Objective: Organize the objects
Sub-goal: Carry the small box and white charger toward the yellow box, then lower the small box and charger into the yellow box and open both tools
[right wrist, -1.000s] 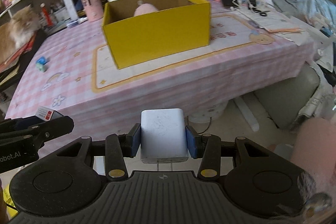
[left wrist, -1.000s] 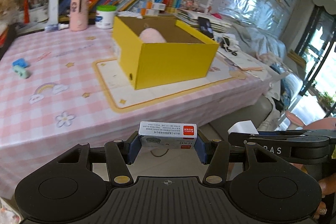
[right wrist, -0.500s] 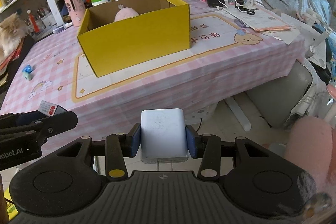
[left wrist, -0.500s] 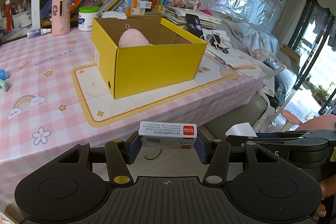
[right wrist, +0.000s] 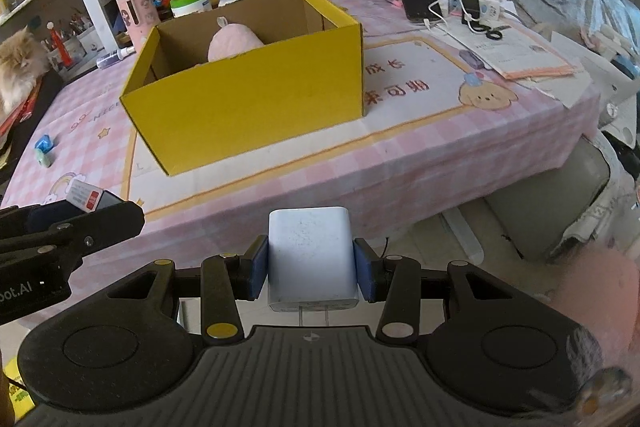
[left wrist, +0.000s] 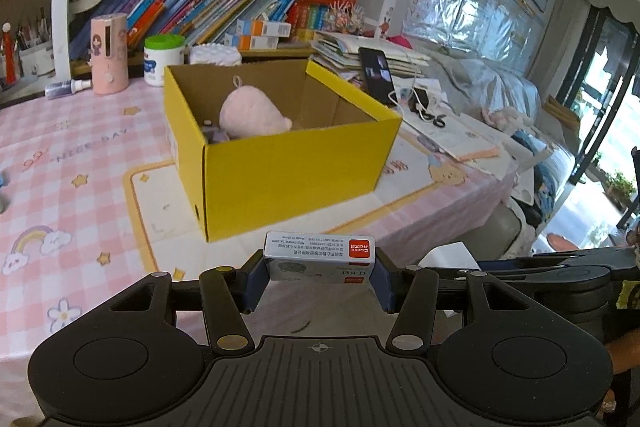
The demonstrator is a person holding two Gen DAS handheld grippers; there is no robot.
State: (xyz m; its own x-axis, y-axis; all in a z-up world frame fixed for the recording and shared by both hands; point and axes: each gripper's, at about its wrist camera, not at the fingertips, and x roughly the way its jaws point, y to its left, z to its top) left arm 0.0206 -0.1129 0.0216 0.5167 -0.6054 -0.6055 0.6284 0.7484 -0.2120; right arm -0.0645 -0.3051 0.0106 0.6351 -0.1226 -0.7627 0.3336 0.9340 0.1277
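Both tools grip: left tool (left wrist: pixel 319 277) a red-labelled carton (left wrist: pixel 319 255), right tool (right wrist: pixel 311 269) a white charger (right wrist: pixel 311 259).

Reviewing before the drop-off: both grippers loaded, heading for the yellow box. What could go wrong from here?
1. The left gripper holds the small printed carton only by its ends; a knock on the yellow box wall could twist it loose.
2. The white charger in the right gripper is smooth, so it may slip.
3. The pink plush already fills part of the box, so drops could land on it.
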